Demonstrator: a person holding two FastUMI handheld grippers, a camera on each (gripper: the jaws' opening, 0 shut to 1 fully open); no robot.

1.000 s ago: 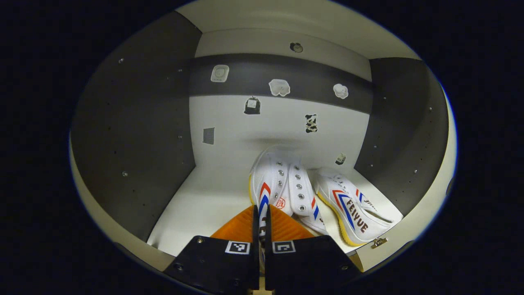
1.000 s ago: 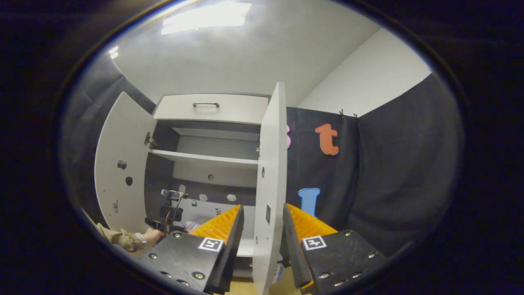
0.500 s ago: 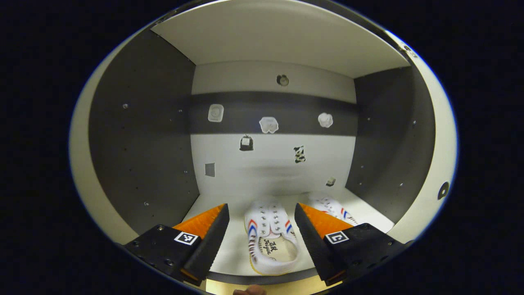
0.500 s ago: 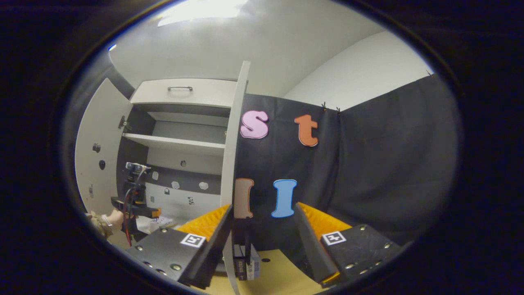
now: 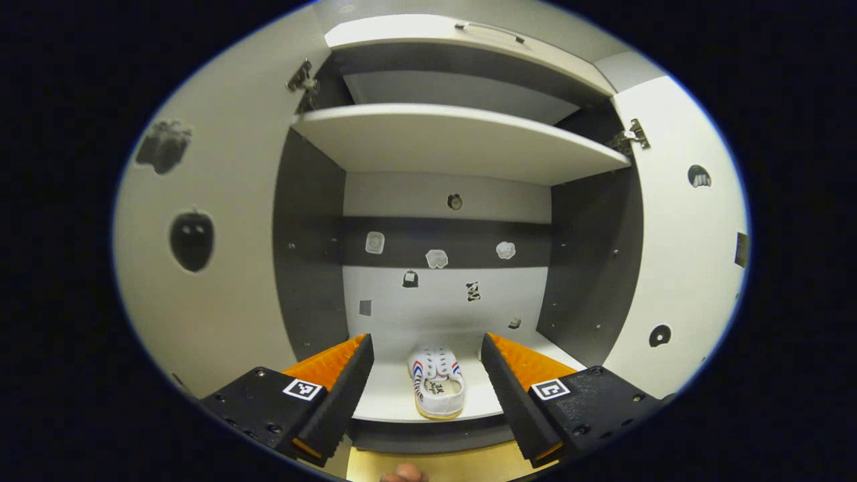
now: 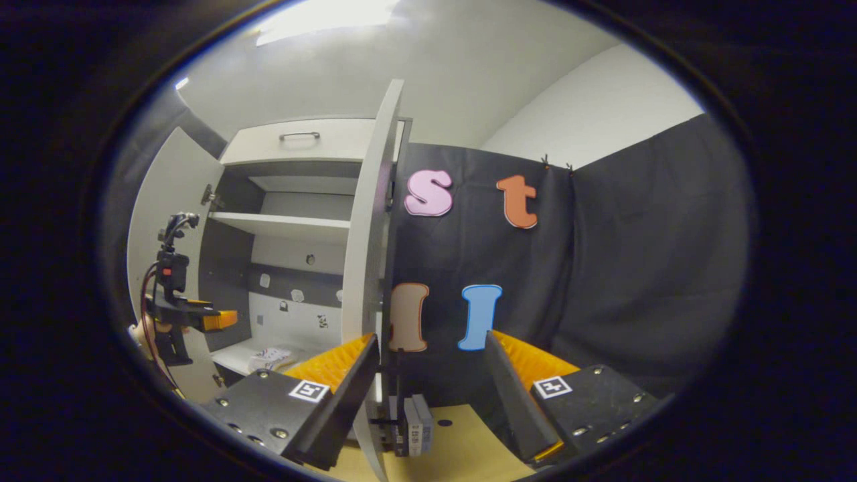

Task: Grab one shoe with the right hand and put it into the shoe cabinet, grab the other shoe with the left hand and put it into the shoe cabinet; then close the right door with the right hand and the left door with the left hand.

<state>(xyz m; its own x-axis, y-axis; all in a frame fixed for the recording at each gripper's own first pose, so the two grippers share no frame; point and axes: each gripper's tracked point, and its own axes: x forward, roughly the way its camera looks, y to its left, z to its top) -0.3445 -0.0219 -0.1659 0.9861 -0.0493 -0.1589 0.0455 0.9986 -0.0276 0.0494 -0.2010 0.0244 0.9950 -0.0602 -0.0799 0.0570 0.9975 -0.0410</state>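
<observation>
shoe (image 5: pixel 438 390) beyond wide fingers (image 5: pixel 335 395) (empty)

We record the shoe (image 5: pixel 436 389): white canvas, red and blue chevron stripes on the sides, yellow sole edge. The shoe cabinet (image 5: pixel 313 261) has dark grey side walls. Its shelf (image 5: pixel 455 137) is off-white. The back panel (image 5: pixel 445 304) is white under a dark grey band carrying small pale stickers. The left door (image 5: pixel 221 221) is off-white with dark stickers; the right door (image 6: pixel 365 221) is white. We note a light tan floor (image 6: pixel 455 448).
</observation>
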